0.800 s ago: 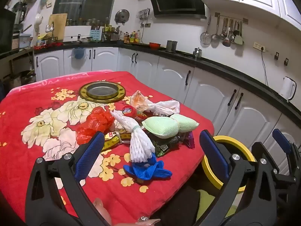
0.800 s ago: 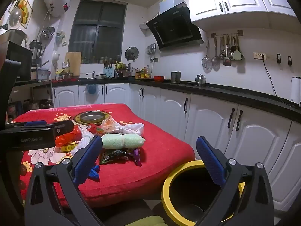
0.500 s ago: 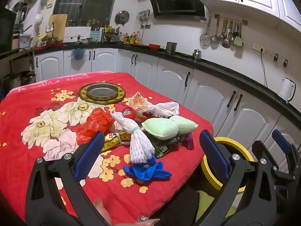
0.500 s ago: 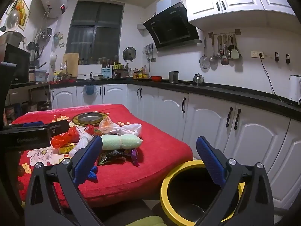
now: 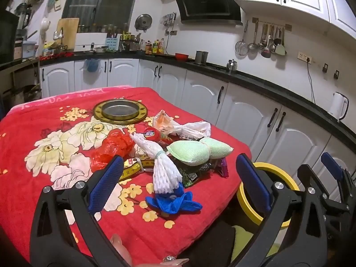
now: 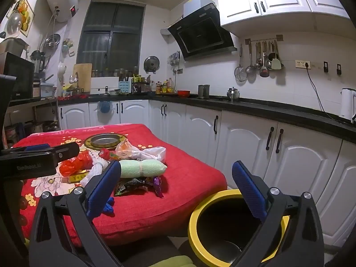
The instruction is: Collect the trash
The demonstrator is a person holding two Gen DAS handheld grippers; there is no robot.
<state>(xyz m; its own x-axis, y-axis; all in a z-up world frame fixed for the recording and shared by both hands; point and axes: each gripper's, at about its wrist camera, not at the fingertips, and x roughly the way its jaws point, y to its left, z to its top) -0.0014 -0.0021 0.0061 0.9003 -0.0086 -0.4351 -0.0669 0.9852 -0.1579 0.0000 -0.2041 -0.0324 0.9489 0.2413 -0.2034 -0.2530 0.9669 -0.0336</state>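
Observation:
A pile of trash lies on the red flowered table (image 5: 44,178): a white foam net (image 5: 164,173) on a blue wad (image 5: 173,202), green foam sleeves (image 5: 195,151), a red plastic bag (image 5: 111,149), a white plastic bag (image 5: 189,129), dark wrappers (image 5: 195,173). A yellow-rimmed black bin (image 6: 224,224) stands on the floor right of the table. My left gripper (image 5: 178,182) is open and empty, held above the table's near edge facing the pile. My right gripper (image 6: 175,189) is open and empty, between table corner and bin.
A round metal dish with a gold rim (image 5: 120,111) sits behind the pile. White cabinets (image 6: 244,146) under a black counter run along the back and right. A green cushion (image 6: 173,262) lies below the right gripper.
Both grippers have drifted only slightly; the view of the pile and bin is almost the same. Nothing was picked up.

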